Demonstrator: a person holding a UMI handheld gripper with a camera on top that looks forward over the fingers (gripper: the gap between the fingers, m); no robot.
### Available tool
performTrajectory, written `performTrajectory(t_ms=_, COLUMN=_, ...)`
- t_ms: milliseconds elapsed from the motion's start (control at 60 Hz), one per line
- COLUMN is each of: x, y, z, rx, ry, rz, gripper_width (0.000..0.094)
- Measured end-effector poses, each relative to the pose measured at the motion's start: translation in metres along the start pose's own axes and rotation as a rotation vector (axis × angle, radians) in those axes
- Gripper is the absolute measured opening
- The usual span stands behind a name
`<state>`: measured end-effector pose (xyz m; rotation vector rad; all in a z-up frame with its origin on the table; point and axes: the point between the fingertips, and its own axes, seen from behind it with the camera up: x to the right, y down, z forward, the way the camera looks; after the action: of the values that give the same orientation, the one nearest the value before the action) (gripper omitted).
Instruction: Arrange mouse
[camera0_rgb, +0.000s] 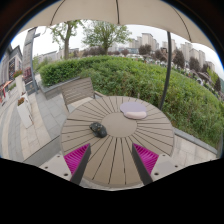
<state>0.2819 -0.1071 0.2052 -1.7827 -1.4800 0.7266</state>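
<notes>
Jaws (112, 158) open; mouse (98, 129) beyond, on table (115, 150).

We are logging: table (110, 140), slatted matt wood | mouse (98, 129), dark glossy plastic | mouse mat (133, 108), smooth grey | finger pads (76, 156), matt magenta.

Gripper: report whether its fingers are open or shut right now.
Open. The gripper shows a wide gap between its fingers, bare table slats visible between them; the mouse lies beyond them, untouched.

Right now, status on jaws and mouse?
Gripper open, jaws empty. Mouse on round slatted table, ahead of jaws, untouched. Grey pad farther back. Path clear.
</notes>
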Motion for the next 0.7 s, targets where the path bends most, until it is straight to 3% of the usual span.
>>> performTrajectory(t_ms=350, x=-0.067, y=0.026, z=0.096, rx=0.125, ry=-0.022, rz=-0.011, gripper_width=0.0855)
performTrajectory(t_ms=700, x=-0.064, y=0.031, z=0.219, rx=0.128, ry=-0.013, rz=0.0, gripper_width=0.0858)
